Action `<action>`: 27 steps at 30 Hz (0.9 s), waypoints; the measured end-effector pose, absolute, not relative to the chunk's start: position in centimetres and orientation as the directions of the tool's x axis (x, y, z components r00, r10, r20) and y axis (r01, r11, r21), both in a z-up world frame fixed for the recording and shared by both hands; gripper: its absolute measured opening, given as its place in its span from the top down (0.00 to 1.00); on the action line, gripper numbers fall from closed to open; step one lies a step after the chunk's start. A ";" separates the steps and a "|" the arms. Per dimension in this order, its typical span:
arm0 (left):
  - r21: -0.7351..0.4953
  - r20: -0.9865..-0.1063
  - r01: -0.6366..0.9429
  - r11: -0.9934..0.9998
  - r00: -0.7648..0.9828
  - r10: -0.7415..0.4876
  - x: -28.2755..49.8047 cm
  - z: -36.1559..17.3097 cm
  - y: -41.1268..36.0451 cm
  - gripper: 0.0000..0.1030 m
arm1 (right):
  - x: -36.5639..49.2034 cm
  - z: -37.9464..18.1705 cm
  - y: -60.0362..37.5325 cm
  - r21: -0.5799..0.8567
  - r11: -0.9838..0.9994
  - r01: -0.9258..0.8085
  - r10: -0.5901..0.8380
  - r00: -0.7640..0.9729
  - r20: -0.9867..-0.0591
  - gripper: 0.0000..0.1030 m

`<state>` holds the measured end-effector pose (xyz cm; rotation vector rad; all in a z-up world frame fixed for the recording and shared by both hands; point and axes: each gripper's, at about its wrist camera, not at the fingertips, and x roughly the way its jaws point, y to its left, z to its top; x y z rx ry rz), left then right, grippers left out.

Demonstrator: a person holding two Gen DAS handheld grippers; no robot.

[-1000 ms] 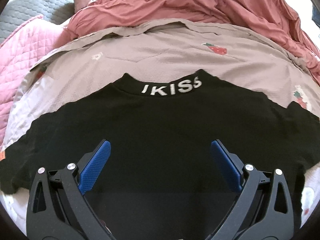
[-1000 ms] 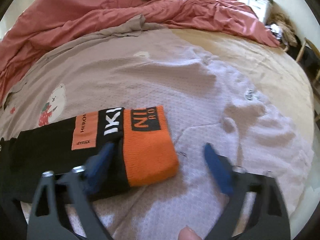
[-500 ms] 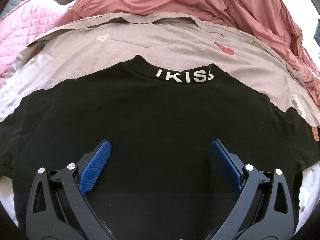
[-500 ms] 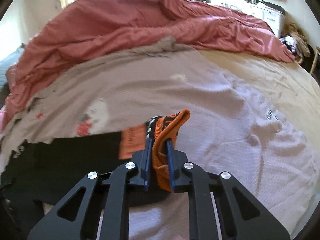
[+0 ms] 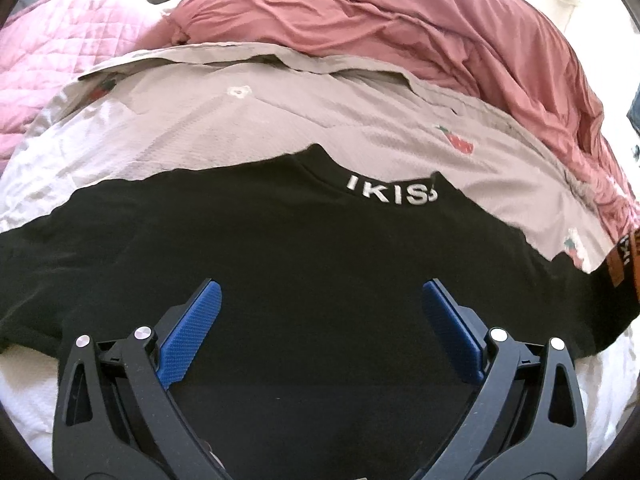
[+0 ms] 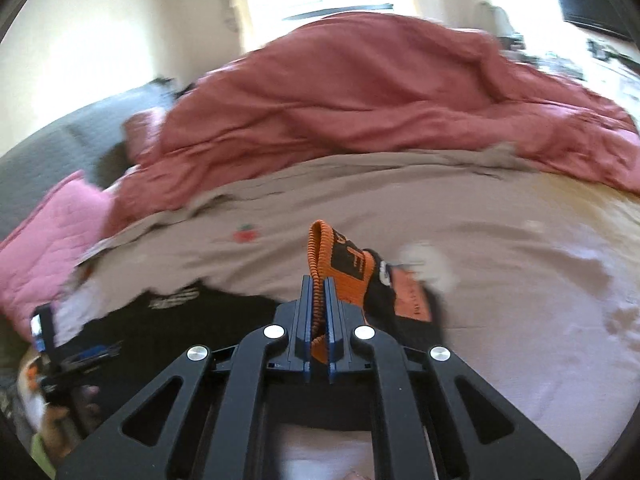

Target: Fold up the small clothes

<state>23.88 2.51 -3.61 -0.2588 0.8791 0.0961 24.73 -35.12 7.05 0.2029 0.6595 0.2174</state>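
Black sweatshirt: flat on bed, unfolded; right tongs clamped on its orange cuff, lifted; left tongs apart above it.

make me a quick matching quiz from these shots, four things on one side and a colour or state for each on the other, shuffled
Things:
1. left tool
2. right tool
3. duvet
4. quilted pillow

States:
A. light pink, left of the bed
B. shut on the orange sleeve cuff
C. open above the black sweatshirt
D. dusty red, bunched at the back

Pairs: 1-C, 2-B, 3-D, 4-A
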 end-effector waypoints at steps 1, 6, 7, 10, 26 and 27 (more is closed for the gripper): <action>-0.189 -0.772 -0.192 0.963 0.635 -0.025 23.8 -3.5 2.8 0.09 | 24.8 7.1 -33.7 0.260 0.952 -0.162 0.288 0.762 -0.580 0.95; -0.202 -0.766 -0.234 0.951 0.643 -0.005 23.5 -3.1 4.9 0.09 | 26.1 6.2 -24.9 0.318 0.893 -0.319 0.450 0.671 -0.590 0.95; -0.203 -0.764 -0.240 0.949 0.645 0.000 23.4 -3.0 5.3 0.09 | 26.2 6.1 -23.6 0.322 0.885 -0.336 0.465 0.660 -0.590 0.95; -0.203 -0.759 -0.272 0.941 0.650 0.024 23.0 -2.7 6.8 0.09 | 26.4 5.3 -19.1 0.342 0.853 -0.394 0.521 0.614 -0.593 0.95; -0.415 -0.714 -0.183 0.891 0.672 -0.195 22.3 -3.7 8.4 0.12 | 27.3 2.6 -18.9 0.348 0.877 -0.330 0.480 0.603 -0.637 0.61; -0.416 -0.712 -0.155 0.896 0.669 -0.214 22.4 -3.7 7.5 0.20 | 27.2 2.4 -19.8 0.339 0.888 -0.310 0.460 0.613 -0.643 0.58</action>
